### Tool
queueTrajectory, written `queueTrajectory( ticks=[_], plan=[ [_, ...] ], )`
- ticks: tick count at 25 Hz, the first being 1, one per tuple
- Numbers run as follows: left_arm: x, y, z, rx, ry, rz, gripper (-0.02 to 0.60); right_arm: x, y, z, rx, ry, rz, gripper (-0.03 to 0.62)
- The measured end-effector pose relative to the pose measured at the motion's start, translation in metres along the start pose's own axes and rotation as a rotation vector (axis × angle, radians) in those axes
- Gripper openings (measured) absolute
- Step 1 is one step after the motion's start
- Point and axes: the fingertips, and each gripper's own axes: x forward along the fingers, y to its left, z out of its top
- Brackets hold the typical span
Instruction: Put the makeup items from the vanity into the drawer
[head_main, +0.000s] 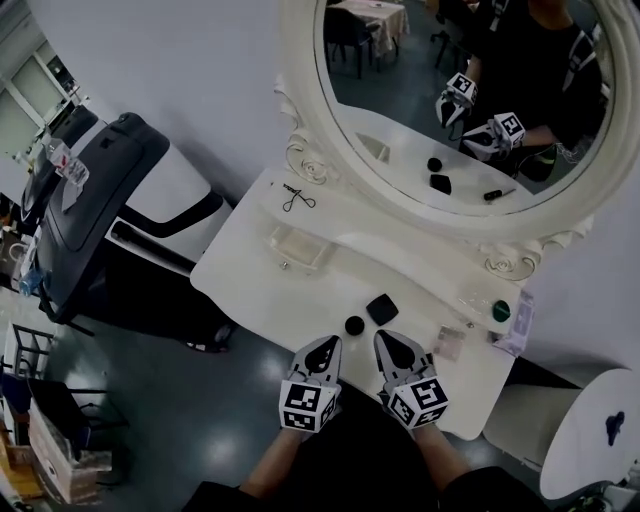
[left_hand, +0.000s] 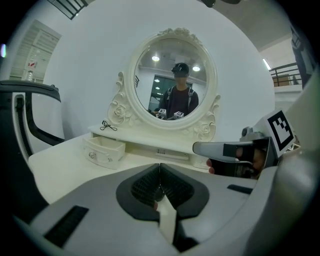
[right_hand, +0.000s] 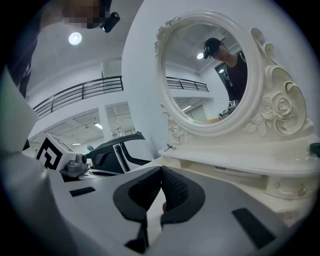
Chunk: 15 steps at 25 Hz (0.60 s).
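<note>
On the white vanity lie a round black compact and a square black compact, just beyond my two grippers. My left gripper is shut and empty, near the table's front edge. My right gripper is beside it, also shut and empty. A small drawer stands pulled open at the back left, also seen in the left gripper view. A black eyelash curler rests on the shelf above the drawer. A pale palette lies to the right of my right gripper.
A big oval mirror in a carved white frame stands behind the shelf. A green round item and a packet sit at the table's right end. A dark machine stands left of the vanity, a white stool at the right.
</note>
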Motion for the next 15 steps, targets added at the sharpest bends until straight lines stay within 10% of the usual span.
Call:
queueTrajectory(
  ticks=[15],
  plan=[
    [0.055,0.013,-0.016,0.016,0.122,-0.003,0.015,0.035,-0.049,-0.002,0.078,0.033,-0.010,0.023]
  ],
)
